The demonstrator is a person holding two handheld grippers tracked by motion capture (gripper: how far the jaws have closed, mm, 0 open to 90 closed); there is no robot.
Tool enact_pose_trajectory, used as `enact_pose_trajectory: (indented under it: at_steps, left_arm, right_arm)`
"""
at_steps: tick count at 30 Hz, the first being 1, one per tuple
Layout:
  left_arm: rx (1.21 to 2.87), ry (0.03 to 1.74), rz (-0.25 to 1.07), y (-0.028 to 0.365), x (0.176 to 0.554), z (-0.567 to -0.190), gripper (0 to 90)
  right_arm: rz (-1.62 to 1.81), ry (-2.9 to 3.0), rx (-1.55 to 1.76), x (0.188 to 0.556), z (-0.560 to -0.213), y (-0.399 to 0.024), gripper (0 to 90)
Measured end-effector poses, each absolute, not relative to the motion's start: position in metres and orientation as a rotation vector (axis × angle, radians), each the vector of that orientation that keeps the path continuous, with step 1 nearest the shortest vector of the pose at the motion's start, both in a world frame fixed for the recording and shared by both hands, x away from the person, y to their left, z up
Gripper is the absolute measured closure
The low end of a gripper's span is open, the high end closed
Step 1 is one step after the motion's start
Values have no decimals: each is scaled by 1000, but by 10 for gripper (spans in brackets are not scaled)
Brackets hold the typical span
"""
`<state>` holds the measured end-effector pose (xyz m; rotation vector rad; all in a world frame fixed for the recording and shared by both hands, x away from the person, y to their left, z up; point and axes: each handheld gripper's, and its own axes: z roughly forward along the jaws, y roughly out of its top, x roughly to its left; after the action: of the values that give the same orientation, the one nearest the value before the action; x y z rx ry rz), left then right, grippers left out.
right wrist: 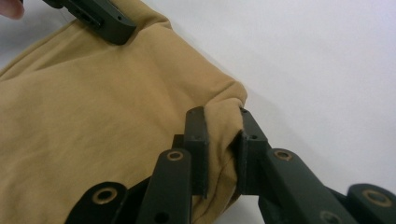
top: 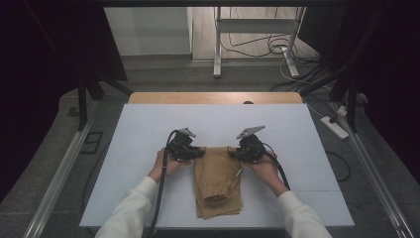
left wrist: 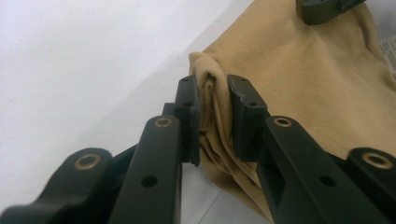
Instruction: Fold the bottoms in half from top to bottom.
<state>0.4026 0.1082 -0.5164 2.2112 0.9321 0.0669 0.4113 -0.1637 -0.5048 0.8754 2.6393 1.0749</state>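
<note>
Dim room, black curtains on both sides, and a white foam-board work surface [top: 148,193] lying over a wooden table. Nearest the person, the folded tan cotton garment [top: 218,183], probably trousers, lies in the middle of the board with its far edge across the top. The left gripper [top: 198,152] pinches the far left corner of that edge, cloth bunched between its black pads [left wrist: 189,114], and the right gripper [top: 234,153] is clamped on the far right corner [right wrist: 224,130] the same way. Looks like a fold or lift is coming, so I'd raise both corners evenly and keep the edge taut, otherwise the layers slip and the stack skews. Nothing on the board blocks the way. Farther back there's a white desk frame [top: 257,29] with tangled cables on the floor, plus a white power strip [top: 335,127] off to the right.
</note>
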Motion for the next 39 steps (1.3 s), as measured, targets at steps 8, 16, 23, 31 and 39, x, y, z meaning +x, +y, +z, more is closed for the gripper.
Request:
enact_pose_trajectory:
  at_steps: [8,16,23,31,39]
  left_arm:
    - [2176,928,92,110,405,-509,752]
    - [2148,925,115,112,406,-504,756]
    - [2127,925,130,114,409,-500,755]
    - [2117,929,145,115,416,-499,756]
    - [2100,930,166,117,420,-497,755]
  right_arm:
    - [1111,2591,872,413,-499,-166,780]
    - [1140,2553,869,414,-496,-166,780]
    - [1159,2527,870,417,-493,-166,780]
    - [1179,2505,885,424,-492,-166,780]
    - [1199,2480,885,428,-489,-165,780]
